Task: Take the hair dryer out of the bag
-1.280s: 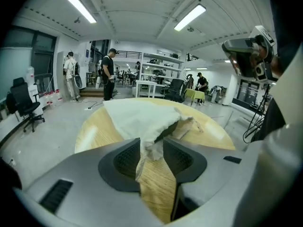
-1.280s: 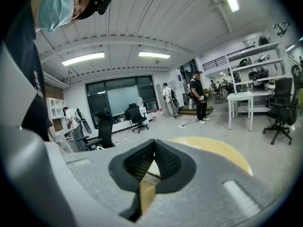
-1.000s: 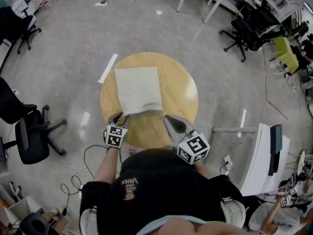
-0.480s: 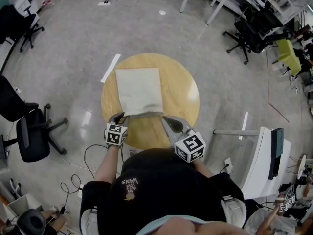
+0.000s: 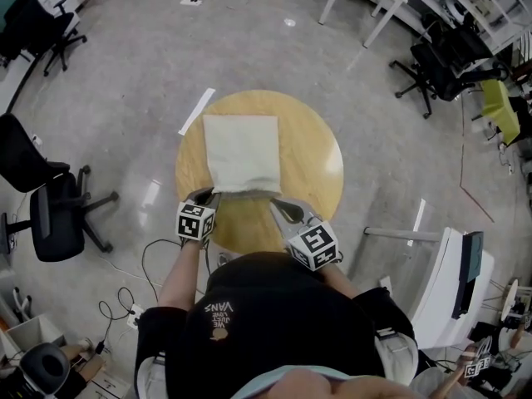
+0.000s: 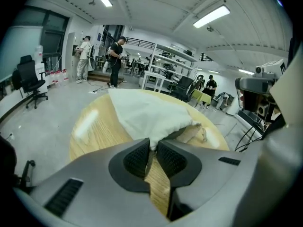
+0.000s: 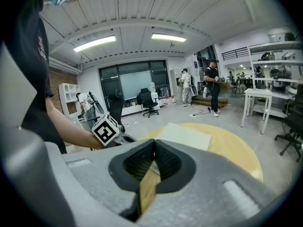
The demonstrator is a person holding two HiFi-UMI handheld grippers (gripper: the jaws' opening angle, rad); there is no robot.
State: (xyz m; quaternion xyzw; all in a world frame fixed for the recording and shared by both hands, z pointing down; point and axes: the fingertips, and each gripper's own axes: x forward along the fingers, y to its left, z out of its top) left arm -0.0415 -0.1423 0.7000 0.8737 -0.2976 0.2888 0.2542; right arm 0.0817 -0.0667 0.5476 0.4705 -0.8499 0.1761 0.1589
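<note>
Left tool (image 5: 208, 195) is closing on the bag (image 5: 242, 153) corner at the worktop (image 5: 312, 160) near edge, so it should bite plenty of cloth. Right tool (image 5: 278, 204), pressed together and empty, should probably spread before entering the mouth.

Cream bag (image 5: 241, 152) on pale wood-grain table (image 5: 312, 160); grey speckled floor (image 5: 125, 98), black office chairs (image 5: 50, 223), 1 lime-green chair (image 5: 501, 102)

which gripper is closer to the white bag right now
Left. The left gripper has its fingers closing on the white bag at its near left corner. The right gripper, shut and empty, is beside the near right corner.
</note>
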